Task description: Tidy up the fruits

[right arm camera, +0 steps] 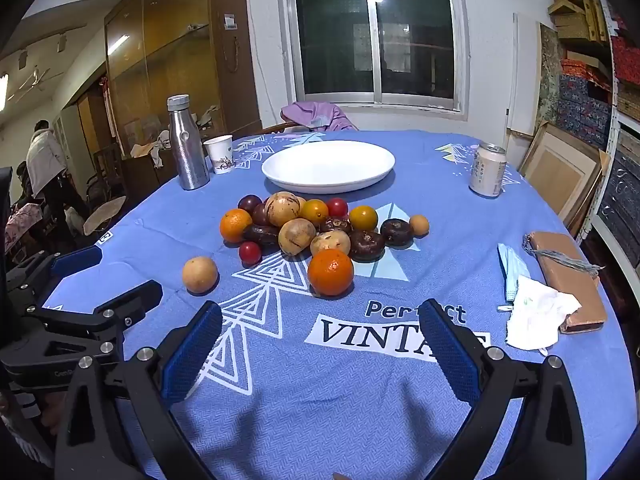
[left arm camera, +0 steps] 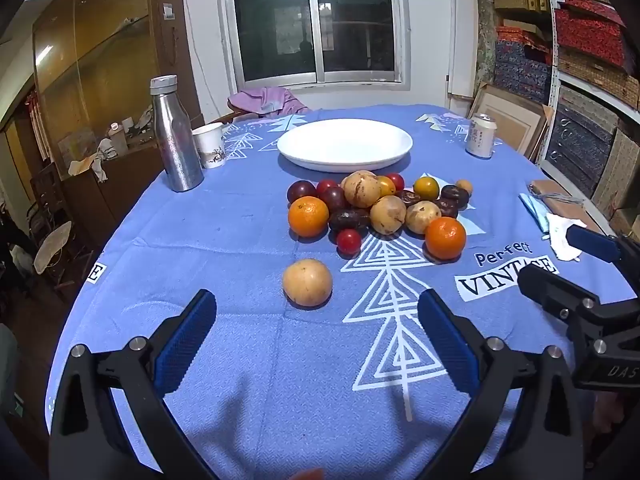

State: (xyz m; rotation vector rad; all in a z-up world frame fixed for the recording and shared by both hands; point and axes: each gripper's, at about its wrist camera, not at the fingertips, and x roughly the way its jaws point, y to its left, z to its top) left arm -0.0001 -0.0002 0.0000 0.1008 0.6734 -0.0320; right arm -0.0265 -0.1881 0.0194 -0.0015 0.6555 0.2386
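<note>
The bench cloth is blue with white triangle trees and lettering. The plate is white, the bottle silver. The fruit pile mixes orange, tan, dark purple, red and yellow.

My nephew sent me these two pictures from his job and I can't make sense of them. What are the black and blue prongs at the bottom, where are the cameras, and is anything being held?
No robot here: a person holds a pair of tongs in each hand, with a camera on each looking along its prongs. One picture shows the left tongs, the other the right tongs. Both are wide open and hold nothing. On the blue tablecloth lies a pile of fruit, one tan fruit apart from it, and behind it an empty white plate. A metal bottle, paper cup and can also stand there.
</note>
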